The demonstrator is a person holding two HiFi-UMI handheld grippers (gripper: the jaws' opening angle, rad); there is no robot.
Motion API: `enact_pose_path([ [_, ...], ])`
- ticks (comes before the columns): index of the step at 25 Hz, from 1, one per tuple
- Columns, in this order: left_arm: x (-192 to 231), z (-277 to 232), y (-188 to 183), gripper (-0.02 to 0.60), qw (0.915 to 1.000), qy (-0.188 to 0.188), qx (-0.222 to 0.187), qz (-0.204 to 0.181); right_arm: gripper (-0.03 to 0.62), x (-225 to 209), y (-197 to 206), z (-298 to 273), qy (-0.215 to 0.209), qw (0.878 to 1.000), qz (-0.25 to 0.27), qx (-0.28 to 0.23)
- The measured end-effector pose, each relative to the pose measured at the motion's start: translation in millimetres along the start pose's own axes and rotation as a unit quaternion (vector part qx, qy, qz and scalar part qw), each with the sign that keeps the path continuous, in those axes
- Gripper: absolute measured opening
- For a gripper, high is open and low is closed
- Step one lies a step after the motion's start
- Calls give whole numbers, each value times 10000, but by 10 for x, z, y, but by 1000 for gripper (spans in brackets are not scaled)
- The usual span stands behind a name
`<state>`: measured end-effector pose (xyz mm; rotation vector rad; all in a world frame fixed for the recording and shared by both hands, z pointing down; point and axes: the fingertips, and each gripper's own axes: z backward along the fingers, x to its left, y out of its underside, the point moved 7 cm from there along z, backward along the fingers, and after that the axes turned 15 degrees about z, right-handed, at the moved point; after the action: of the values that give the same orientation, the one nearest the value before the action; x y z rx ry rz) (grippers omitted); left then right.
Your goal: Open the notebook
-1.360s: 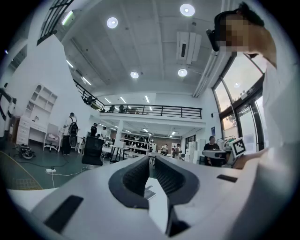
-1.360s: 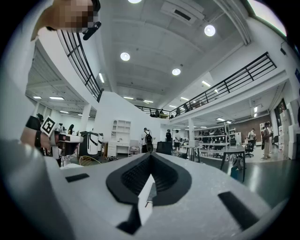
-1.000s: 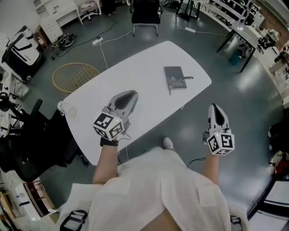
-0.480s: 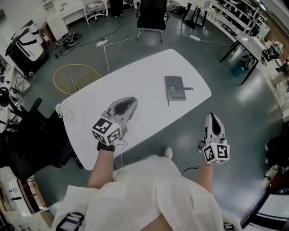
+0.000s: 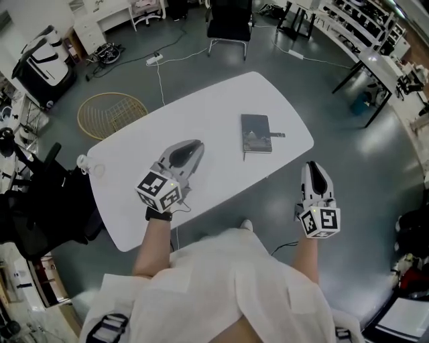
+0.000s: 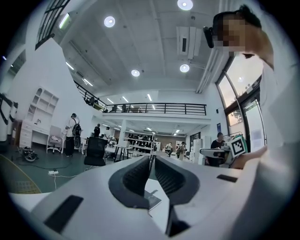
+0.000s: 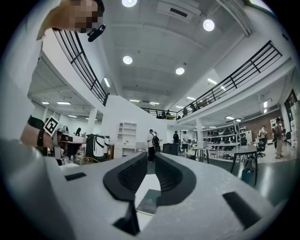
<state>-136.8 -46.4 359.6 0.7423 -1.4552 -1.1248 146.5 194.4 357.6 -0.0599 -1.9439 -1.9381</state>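
The notebook (image 5: 257, 132) lies closed on the white table (image 5: 201, 107), dark cover up, with a small dark tab sticking out at its right edge. My left gripper (image 5: 194, 145) hovers over the table to the notebook's left, jaws shut and empty. My right gripper (image 5: 314, 167) is off the table's near right edge, over the floor, short of the notebook. Its jaws have just been opening; they stand a little apart with nothing between them. Past the left gripper (image 6: 151, 158) the notebook (image 6: 152, 199) shows low down. Ahead of the right gripper (image 7: 151, 154) lies the notebook (image 7: 151, 201) too.
A black office chair (image 5: 230, 20) stands beyond the table's far end. A round wire basket (image 5: 110, 114) sits on the floor at the left, and a cable (image 5: 161, 63) runs across the floor. Another black chair (image 5: 40, 201) is at the left; desks (image 5: 375, 60) stand far right.
Both grippers have drifted a little closer to the notebook as the person moved in on the table. The notebook has stayed closed in its place.
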Motion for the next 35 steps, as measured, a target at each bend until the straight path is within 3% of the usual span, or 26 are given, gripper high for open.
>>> enact_pose_path([
  [6,-190,-474,25,37,9995,-256,-164,-45,55,-595,110,-174,-223,9997,40,-39],
  [16,-528,-961,143,37,9963,-777,-332,-121,69,-1238,300,-533,-968,9952,115,-116],
  [26,-272,-954,186,37,9911,-1241,-461,-109,80,-1111,519,-1040,-1473,9890,112,-74],
  [35,313,-1117,-117,37,9913,-1265,-300,-184,91,-931,583,-1621,-1407,9900,-31,42],
])
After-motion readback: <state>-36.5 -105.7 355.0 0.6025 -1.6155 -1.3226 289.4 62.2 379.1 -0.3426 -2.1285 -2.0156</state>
